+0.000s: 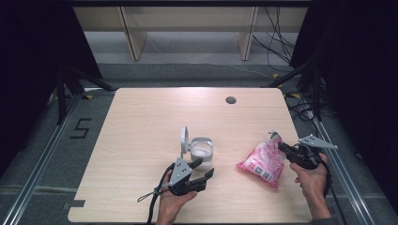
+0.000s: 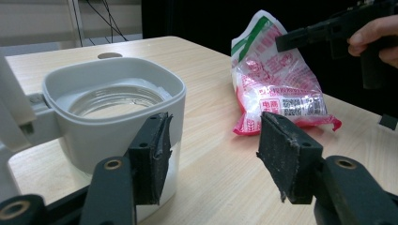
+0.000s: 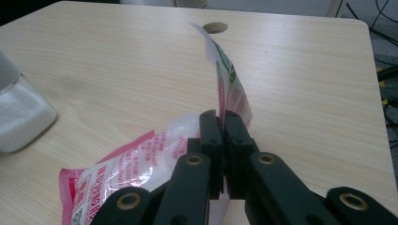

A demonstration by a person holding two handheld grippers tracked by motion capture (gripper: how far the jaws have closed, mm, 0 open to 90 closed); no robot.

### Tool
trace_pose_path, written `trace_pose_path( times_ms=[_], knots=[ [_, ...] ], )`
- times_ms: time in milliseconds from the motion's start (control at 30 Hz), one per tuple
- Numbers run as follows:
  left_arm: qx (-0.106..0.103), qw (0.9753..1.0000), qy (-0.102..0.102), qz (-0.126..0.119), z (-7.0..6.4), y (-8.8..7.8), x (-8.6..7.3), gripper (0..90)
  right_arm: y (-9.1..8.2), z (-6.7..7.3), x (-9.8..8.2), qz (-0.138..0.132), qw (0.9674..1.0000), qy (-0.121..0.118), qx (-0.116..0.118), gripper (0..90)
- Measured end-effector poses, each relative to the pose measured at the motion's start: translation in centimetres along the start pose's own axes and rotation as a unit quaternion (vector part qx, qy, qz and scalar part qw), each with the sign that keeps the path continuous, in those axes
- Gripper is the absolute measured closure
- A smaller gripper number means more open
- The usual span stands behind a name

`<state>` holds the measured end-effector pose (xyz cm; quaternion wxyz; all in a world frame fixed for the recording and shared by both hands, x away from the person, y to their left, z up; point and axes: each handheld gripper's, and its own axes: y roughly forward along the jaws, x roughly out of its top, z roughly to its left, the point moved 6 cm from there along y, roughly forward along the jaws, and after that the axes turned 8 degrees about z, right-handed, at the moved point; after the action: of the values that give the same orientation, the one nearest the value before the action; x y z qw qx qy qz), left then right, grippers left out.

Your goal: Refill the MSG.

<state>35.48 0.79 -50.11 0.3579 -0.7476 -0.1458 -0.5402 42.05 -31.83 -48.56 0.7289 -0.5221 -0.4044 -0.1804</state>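
A white square container with its round lid flipped up stands mid-table; it holds something white. My left gripper lies just in front of it, open; in the left gripper view the gap between the pads is bare and the container sits behind the left pad. A pink and white plastic bag lies to the right. My right gripper is shut on the bag's top edge, seen pinched between the jaws in the right gripper view, with the bag hanging below.
The wooden table has a round cable hole near its far edge. Black curtains flank both sides, and cables lie on the floor at the far right. A cable trails from my left gripper toward the near edge.
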Motion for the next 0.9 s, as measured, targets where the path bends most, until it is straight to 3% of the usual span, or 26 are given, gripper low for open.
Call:
trace_pose_path(
  times_ms=[67,200,267,333,400,467,633,733,767,800,833,867,900],
  knots=[
    [0.000,1.0000,0.001,0.001,0.1,0.0,-0.1,43.4,0.1,-0.3,0.0,-0.006,1.0000,-0.006,-0.004,87.3],
    [0.000,1.0000,0.001,-0.005,0.4,-0.1,0.1,43.3,-0.1,-0.1,-0.3,0.005,0.9998,0.012,-0.013,84.6],
    [0.001,0.9999,0.011,-0.001,0.4,-0.3,0.1,43.2,0.0,-0.6,-0.4,0.000,0.9999,0.002,-0.016,81.5],
    [0.003,1.0000,0.005,-0.005,0.5,-0.3,0.1,43.0,-0.1,-0.5,-0.7,0.002,0.9996,0.016,-0.023,78.8],
    [0.004,0.9999,0.009,-0.004,0.8,-0.4,0.1,42.7,-0.2,-0.8,-0.7,0.000,0.9996,0.007,-0.027,74.4],
    [0.002,1.0000,-0.005,-0.008,0.7,-0.4,0.0,42.6,-0.3,-0.9,-0.8,-0.001,0.9994,0.016,-0.032,69.7],
    [0.010,0.9999,0.003,-0.003,1.0,-0.7,0.0,42.6,-1.2,-0.8,-0.8,-0.011,0.9984,0.035,-0.043,64.1],
    [0.010,0.9999,0.004,-0.003,1.1,-0.7,0.0,42.3,-1.6,-0.9,-0.8,-0.011,0.9984,0.025,-0.049,62.7],
    [0.006,0.9999,0.001,-0.009,1.1,-0.6,0.0,42.2,-1.7,-0.5,-0.8,-0.015,0.9977,0.054,-0.038,61.3],
    [0.004,1.0000,0.003,-0.008,1.0,-0.6,0.0,41.9,-1.7,-0.6,-0.8,-0.017,0.9975,0.053,-0.043,59.3],
    [0.004,0.9999,0.009,-0.005,1.1,-0.7,-0.1,41.9,-1.8,-1.1,-0.8,-0.011,0.9982,0.033,-0.048,58.8],
    [0.008,1.0000,0.002,-0.005,1.0,-0.8,-0.1,41.8,-1.9,-0.9,-0.9,-0.018,0.9967,0.052,-0.060,58.4],
    [0.008,0.9999,-0.004,-0.007,1.0,-0.8,-0.1,41.8,-2.0,-1.2,-0.8,-0.018,0.9973,0.044,-0.057,57.5]
  ],
)
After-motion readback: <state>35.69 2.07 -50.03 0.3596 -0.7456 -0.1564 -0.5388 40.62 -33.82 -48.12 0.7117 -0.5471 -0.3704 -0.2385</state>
